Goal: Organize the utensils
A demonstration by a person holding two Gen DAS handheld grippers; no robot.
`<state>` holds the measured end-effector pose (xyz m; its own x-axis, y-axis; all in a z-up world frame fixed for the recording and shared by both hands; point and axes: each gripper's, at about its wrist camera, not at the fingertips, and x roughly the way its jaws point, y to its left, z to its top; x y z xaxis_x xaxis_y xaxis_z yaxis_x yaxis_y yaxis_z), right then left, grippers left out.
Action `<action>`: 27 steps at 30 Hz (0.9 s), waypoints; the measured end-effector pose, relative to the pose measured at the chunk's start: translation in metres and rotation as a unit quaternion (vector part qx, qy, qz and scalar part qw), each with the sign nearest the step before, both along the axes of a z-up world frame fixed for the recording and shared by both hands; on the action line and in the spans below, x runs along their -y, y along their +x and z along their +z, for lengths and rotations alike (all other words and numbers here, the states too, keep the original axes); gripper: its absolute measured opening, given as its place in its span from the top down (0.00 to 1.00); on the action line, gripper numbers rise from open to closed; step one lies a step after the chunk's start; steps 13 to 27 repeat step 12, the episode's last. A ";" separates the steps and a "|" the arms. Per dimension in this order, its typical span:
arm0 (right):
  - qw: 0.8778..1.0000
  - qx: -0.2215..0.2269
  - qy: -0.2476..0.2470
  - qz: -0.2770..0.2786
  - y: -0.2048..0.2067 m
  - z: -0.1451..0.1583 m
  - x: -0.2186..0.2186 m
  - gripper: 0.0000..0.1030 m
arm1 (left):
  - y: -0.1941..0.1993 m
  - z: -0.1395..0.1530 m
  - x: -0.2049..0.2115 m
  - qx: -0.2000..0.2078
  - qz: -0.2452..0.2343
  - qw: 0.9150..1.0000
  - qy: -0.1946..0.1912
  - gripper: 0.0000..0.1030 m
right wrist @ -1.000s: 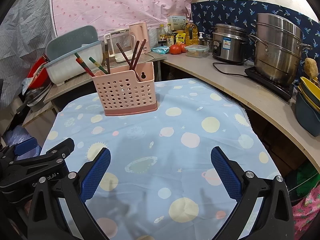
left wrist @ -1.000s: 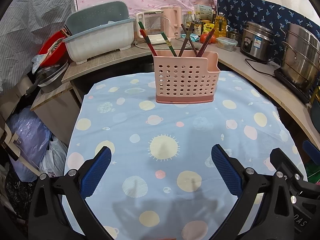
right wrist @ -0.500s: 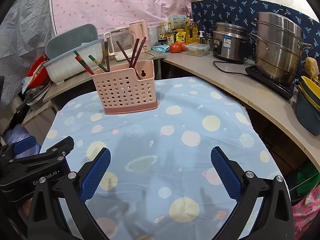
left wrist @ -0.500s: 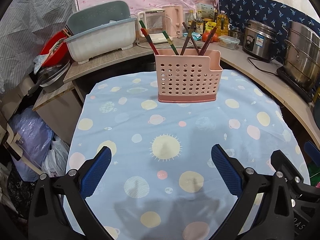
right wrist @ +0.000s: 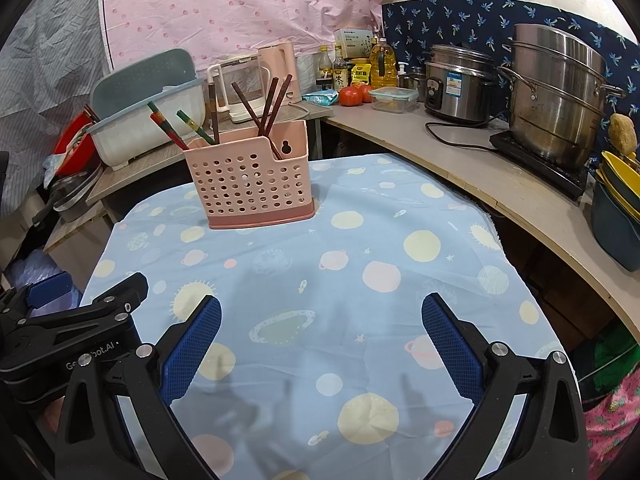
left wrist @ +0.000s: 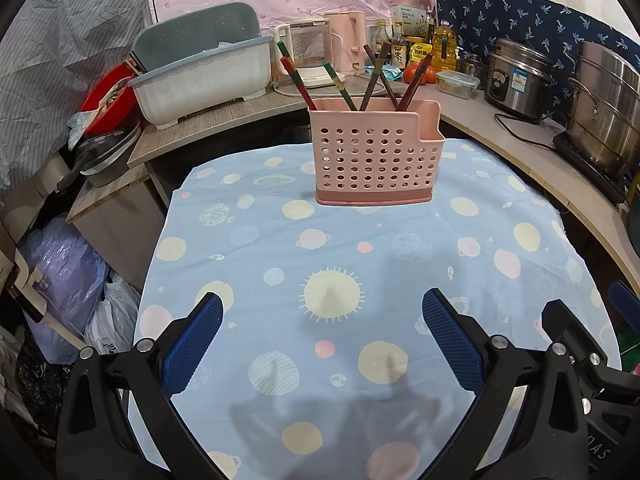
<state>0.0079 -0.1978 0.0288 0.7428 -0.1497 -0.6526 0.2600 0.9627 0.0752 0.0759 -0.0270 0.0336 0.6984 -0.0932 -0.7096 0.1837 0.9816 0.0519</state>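
A pink perforated utensil holder (left wrist: 376, 156) stands upright at the far side of the table on a blue planet-print cloth (left wrist: 340, 264). It also shows in the right wrist view (right wrist: 250, 182). Several chopsticks (left wrist: 376, 76) stick up out of it, dark brown ones and red-green ones (right wrist: 172, 128). My left gripper (left wrist: 322, 338) is open and empty, low over the near part of the cloth. My right gripper (right wrist: 320, 340) is open and empty beside it, to its right. The left gripper's body shows in the right wrist view (right wrist: 68, 332).
A white dish-drying bin (left wrist: 200, 72) sits behind the holder on a wooden shelf. A curved counter (right wrist: 500, 184) on the right carries a rice cooker (right wrist: 456, 80), a steel steamer pot (right wrist: 556, 92), bottles and tomatoes. Bags (left wrist: 64, 276) lie left of the table.
Both grippers have drawn back and risen slightly, so the holder looks a little farther away. Both stay open and empty. The holder and chopsticks have not moved.
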 end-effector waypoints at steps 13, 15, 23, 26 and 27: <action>1.000 0.000 -0.002 -0.003 -0.001 -0.001 0.001 0.06 | -0.003 0.001 0.001 0.005 -0.002 1.000 0.004 0.07; 1.000 0.000 -0.002 -0.003 -0.001 -0.001 0.001 0.06 | -0.003 0.001 0.001 0.005 -0.002 1.000 0.004 0.07; 1.000 0.000 -0.002 -0.003 -0.001 -0.001 0.001 0.06 | -0.003 0.001 0.001 0.005 -0.002 1.000 0.004 0.07; 1.000 0.000 -0.002 -0.003 -0.001 -0.001 0.001 0.06 | -0.003 0.001 0.001 0.005 -0.002 1.000 0.004 0.07; 1.000 0.000 -0.002 -0.003 -0.001 -0.001 0.001 0.06 | -0.003 0.001 0.001 0.005 -0.002 1.000 0.004 0.07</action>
